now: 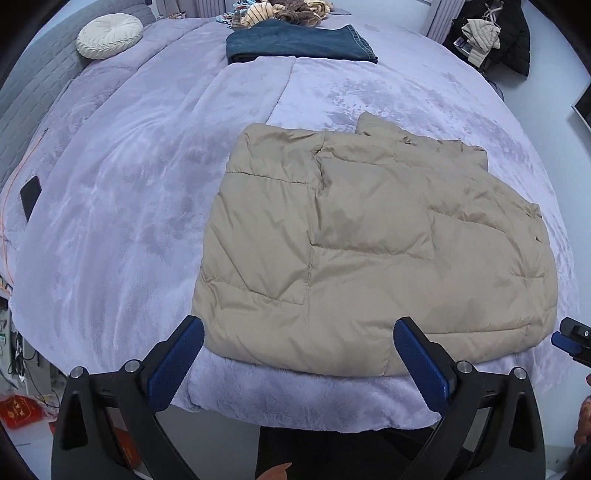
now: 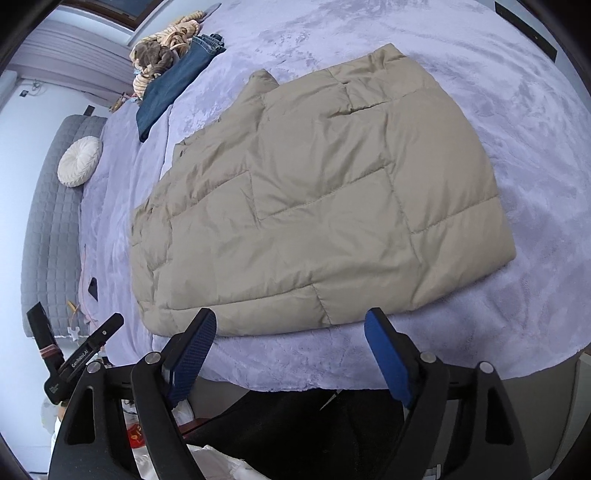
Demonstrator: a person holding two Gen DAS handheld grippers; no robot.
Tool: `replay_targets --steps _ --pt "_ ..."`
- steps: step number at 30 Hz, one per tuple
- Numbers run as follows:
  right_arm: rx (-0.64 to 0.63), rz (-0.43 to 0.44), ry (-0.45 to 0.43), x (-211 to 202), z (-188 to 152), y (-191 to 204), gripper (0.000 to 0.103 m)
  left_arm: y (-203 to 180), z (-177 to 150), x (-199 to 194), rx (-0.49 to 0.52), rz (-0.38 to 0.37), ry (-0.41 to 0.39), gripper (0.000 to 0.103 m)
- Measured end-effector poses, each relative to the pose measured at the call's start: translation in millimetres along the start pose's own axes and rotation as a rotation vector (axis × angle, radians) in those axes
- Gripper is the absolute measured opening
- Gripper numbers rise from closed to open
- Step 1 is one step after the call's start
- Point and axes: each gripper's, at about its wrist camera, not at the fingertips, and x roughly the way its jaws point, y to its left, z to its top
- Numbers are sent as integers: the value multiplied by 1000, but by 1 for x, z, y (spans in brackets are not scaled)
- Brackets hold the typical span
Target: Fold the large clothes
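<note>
Tan quilted puffer jacket (image 1: 369, 243) lies folded, frame centre; left gripper (image 1: 299, 350), right gripper (image 2: 290, 338) wide open, empty. Next: regrip near hem for further fold, probably.

Lilac plush bed (image 1: 129, 221), beige quilted jacket (image 1: 369, 258), folded jeans (image 1: 295, 44), round cushion (image 1: 109, 36)

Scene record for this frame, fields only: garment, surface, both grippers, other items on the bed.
garment: beige quilted jacket, folded, lying flat near the bed's front edge
surface: lavender plush blanket
left gripper: open, empty, above the jacket's near edge
right gripper: open, empty, at the jacket's near edge
other items: folded jeans, round white cushion, dark phone
</note>
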Motion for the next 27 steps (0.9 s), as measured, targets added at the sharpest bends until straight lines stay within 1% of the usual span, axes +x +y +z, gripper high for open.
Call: replay_targets --steps 7,11,16,22,27 --pt "6 -29 15 36 9 45 86 31 29 22 34 -25 38 103" --pt "35 -51 10 52 17 61 86 45 48 38 72 -34 63 103" --pt "49 -86 10 69 25 81 86 56 65 53 84 -63 85 103" --pt "57 -137 8 84 36 95 86 65 81 71 98 -95 109 103" --pt "68 -180 4 92 44 97 86 67 88 85 102 -98 135 103"
